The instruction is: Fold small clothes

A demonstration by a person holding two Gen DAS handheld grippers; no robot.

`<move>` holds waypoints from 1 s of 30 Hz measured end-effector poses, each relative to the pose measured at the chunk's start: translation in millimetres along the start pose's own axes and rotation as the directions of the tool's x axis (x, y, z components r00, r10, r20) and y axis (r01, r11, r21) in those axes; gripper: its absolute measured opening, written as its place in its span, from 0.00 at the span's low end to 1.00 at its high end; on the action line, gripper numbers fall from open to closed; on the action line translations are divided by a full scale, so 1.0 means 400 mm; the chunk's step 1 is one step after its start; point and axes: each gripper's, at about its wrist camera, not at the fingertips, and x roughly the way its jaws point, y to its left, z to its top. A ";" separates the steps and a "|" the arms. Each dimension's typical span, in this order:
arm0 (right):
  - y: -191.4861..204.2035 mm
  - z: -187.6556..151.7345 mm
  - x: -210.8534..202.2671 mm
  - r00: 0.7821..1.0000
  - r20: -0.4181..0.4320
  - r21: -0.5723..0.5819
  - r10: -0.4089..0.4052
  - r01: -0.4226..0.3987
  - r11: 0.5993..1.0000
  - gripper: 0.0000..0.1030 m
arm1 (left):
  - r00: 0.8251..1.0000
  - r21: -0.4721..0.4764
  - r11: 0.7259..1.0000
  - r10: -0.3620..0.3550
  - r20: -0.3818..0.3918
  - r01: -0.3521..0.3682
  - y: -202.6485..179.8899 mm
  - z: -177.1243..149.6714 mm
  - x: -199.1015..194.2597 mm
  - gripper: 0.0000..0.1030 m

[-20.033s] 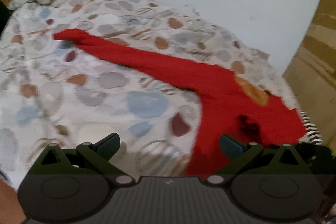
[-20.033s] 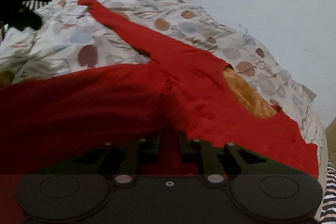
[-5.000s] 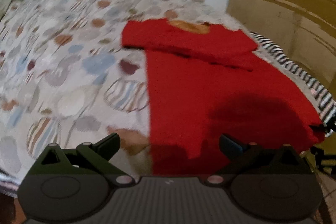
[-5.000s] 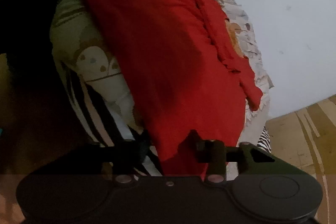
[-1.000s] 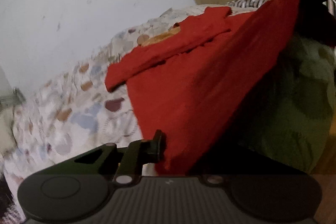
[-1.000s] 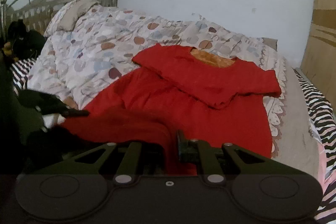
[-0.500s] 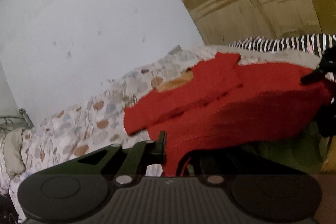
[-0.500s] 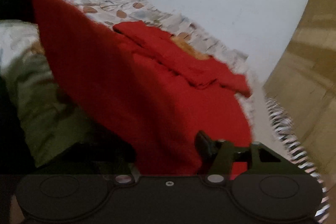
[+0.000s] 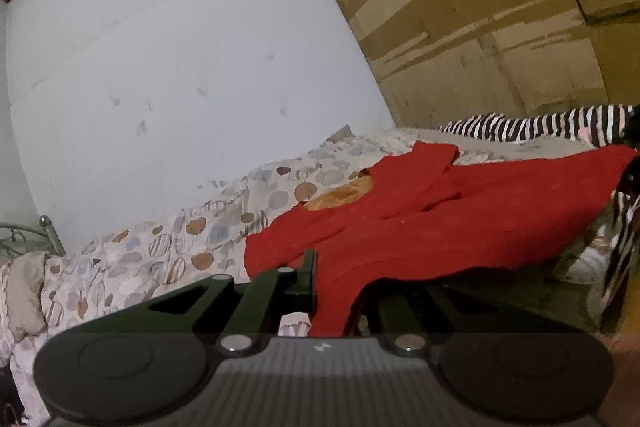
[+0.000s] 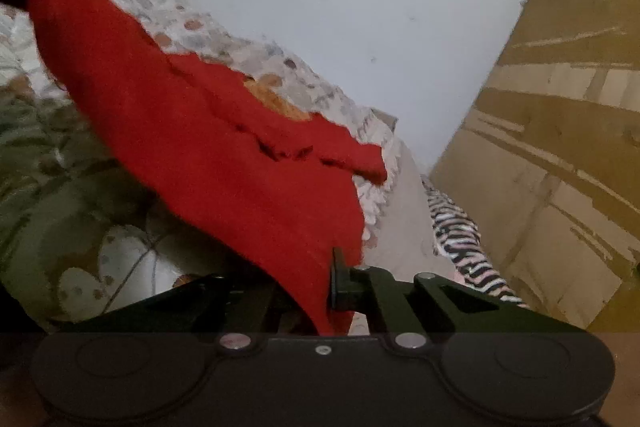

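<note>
Bedding printed with shells covers the bed (image 9: 168, 259) under a pale wall (image 9: 180, 67). Left gripper (image 9: 334, 291) is clamped on one bottom corner of the red garment (image 9: 440, 223); right gripper (image 10: 320, 291), whose jaws have just been closing, pinches the other corner. Lifted at that hem, the garment stretches away, its folded sleeves and collar end lying on the bedding, with a striped cloth (image 9: 540, 125) beyond.

Garment (image 9: 420, 223) spread on the quilt (image 9: 168, 255), its near edge raised off the bed, wall (image 9: 180, 67) behind the bed, wardrobe (image 9: 500, 27) right of the wall, striped cloth (image 9: 532, 125) beyond the garment by the wardrobe, pillow (image 9: 24, 291) far left
</note>
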 end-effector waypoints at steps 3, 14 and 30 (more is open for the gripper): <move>-0.027 0.018 -0.056 0.999 0.044 -0.027 0.010 -0.008 1.000 0.05 | 1.000 -0.010 1.000 -0.001 0.003 0.001 0.004 0.006 -0.061 0.06; -0.147 0.087 -0.342 0.978 0.163 -0.106 0.131 -0.114 0.988 0.04 | 0.999 0.063 0.998 -0.029 -0.013 0.030 0.015 0.101 -0.311 0.06; -0.282 0.212 -0.395 0.947 0.179 0.050 0.267 -0.279 0.959 0.04 | 0.957 -0.020 0.968 -0.250 -0.148 0.250 0.154 0.199 -0.228 0.06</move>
